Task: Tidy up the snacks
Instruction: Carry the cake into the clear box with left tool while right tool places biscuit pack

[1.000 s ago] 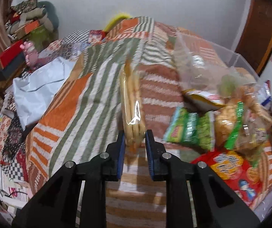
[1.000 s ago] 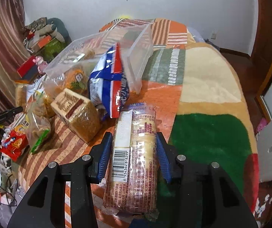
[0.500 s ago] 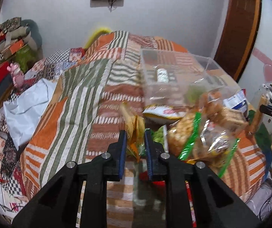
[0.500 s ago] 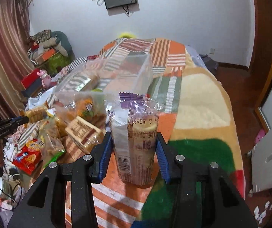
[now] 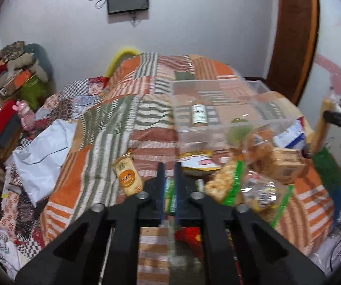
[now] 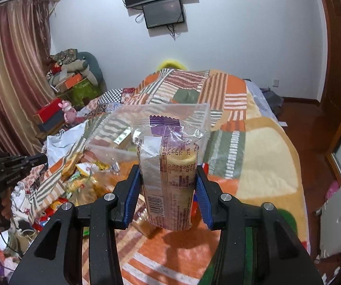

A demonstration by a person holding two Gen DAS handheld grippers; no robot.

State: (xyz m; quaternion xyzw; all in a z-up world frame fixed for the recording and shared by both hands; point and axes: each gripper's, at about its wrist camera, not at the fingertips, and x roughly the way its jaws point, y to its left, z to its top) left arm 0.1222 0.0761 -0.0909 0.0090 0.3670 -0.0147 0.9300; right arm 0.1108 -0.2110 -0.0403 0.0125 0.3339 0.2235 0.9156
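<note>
Bed: a patchwork bedspread (image 5: 113,142) of orange, green and brown striped panels covers it; every snack lies on this cover.
Container: a clear rectangular plastic bin (image 5: 218,109) sits on the bedspread behind the snack heap, open side up, with a small white-labelled item inside.
Snack heap: a loose pile of mixed packets (image 5: 260,173) lies in front of the bin, among them a tan cracker block and clear bags with green seals.
Right gripper (image 6: 168,190): its blue pads are clamped on both sides of a tall clear-wrapped stack of pale round biscuits with a purple top seal (image 6: 168,166), held upright and lifted clear of the bedspread, in front of the bin.
Left gripper (image 5: 168,190): the jaws have just been opening; they stand a narrow gap apart with nothing between the pads.
Released packet: a small clear packet of yellow crackers with an orange round label (image 5: 127,175) lies on the bedspread just left of the left gripper, apart from it.
</note>
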